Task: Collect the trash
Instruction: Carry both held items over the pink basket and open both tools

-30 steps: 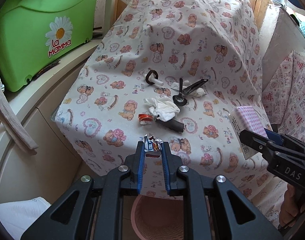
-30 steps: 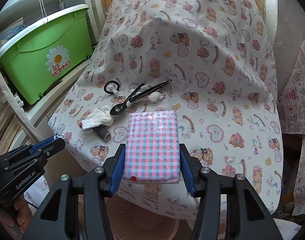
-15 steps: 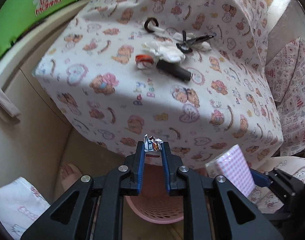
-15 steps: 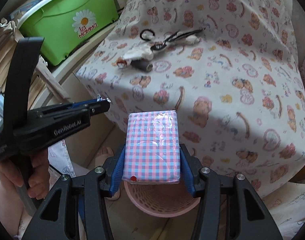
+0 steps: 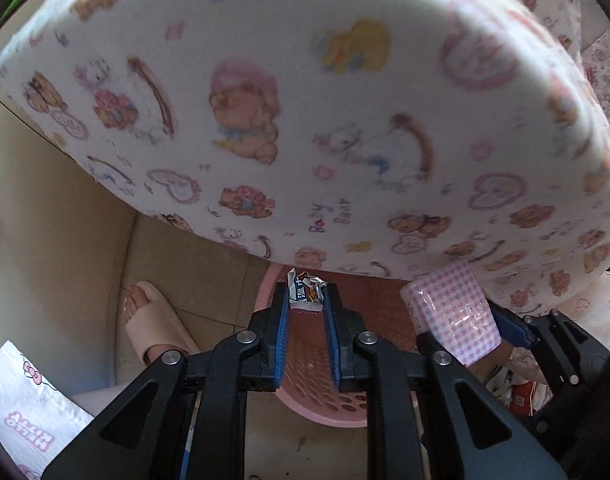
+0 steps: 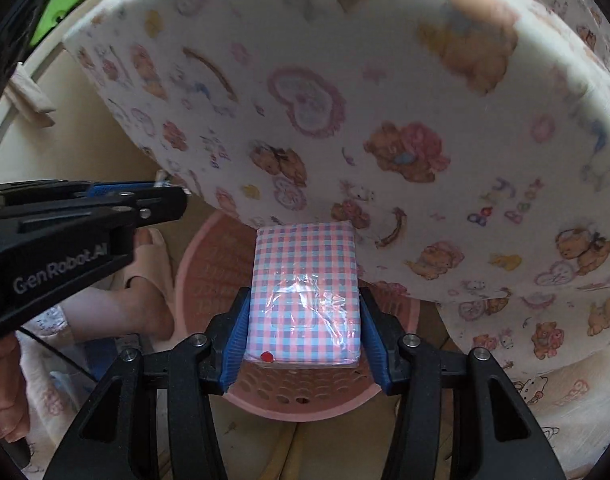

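My left gripper is shut on a small crumpled wrapper and holds it above the pink perforated basket on the floor. My right gripper is shut on a pink-and-blue checked tissue pack, also above the basket. The tissue pack shows at the right in the left wrist view. The left gripper shows at the left in the right wrist view.
The table's hanging cloth with bear prints fills the upper view close above the basket. A person's foot in a beige slipper stands left of the basket. A Hello Kitty printed sheet lies at lower left.
Both grippers have dropped from above the tabletop to below its edge and now hover over the pink basket, each still holding its item.
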The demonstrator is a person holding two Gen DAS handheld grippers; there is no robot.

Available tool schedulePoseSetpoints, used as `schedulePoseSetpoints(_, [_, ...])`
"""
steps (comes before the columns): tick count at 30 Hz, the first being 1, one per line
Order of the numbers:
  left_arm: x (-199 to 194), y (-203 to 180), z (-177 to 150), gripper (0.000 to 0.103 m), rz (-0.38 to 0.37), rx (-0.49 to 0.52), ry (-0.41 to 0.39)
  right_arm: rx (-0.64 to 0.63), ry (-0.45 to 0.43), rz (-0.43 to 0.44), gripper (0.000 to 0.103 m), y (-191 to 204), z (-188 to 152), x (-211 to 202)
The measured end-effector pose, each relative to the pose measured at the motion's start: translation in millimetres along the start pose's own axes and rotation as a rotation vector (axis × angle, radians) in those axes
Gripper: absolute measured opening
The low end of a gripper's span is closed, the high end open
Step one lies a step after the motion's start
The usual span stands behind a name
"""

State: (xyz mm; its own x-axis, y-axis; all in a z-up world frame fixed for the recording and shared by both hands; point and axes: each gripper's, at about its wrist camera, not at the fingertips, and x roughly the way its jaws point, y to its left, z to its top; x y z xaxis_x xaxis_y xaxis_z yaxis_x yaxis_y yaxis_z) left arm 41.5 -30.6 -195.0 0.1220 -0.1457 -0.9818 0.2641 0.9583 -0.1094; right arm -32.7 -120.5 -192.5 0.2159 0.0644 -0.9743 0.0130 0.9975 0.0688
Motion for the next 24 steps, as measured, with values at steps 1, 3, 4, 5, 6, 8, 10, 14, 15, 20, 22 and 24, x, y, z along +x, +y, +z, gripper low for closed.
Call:
schedulePoseSetpoints(1, [3, 1, 1, 0.016, -0.004, -0.008, 0.012, -0.001, 0.007, -0.027, 0.054, 1, -1, 7])
schedulePoseSetpoints(3, [8, 4, 2, 0.016, -0.006, -0.013, 0.037, -0.035, 0.031, -0.066, 0.054, 6, -3, 22])
schedulePoseSetpoints(4, [12, 5, 1, 0.016, -0.004, -0.012, 0.046, -0.044, 0.042, -0.078, 0.054, 8, -2, 28])
schedulePoseSetpoints(5, [14, 4, 1, 0.016, 0.001, -0.012, 0.056, -0.045, 0.051, -0.086, 0.054, 9, -3, 34])
schedulePoseSetpoints(6, [16, 4, 0, 0.016, 0.003, -0.015, 0.065, -0.046, 0.063, -0.086, 0.054, 10, -4, 39])
schedulePoseSetpoints(8, [20, 5, 1, 0.017, -0.006, -0.031, 0.092, -0.052, 0.087, -0.086, 0.054, 10, -5, 49])
schedulePoseSetpoints(10, [21, 6, 1, 0.020, -0.007, -0.031, 0.102, -0.050, 0.099, -0.097, 0.054, 8, -8, 56])
schedulePoseSetpoints(14, [23, 13, -4, 0.046, 0.009, -0.031, 0.083, -0.037, 0.127, -0.092, 0.055, 5, -7, 66])
schedulePoseSetpoints(15, [22, 14, -4, 0.050, 0.009, -0.038, 0.080, -0.034, 0.132, -0.093, 0.056, 4, -7, 68])
schedulePoseSetpoints(20, [9, 18, -6, 0.055, 0.030, -0.048, 0.058, -0.028, 0.109, -0.089, 0.074, 2, -6, 60])
schedulePoseSetpoints(22, [-2, 16, -6, 0.055, 0.042, -0.047, 0.034, -0.022, 0.104, -0.074, 0.074, 0, -6, 55])
schedulePoseSetpoints(24, [-14, 15, -6, 0.056, 0.053, -0.051, -0.001, -0.015, 0.094, -0.069, 0.075, -1, -5, 47])
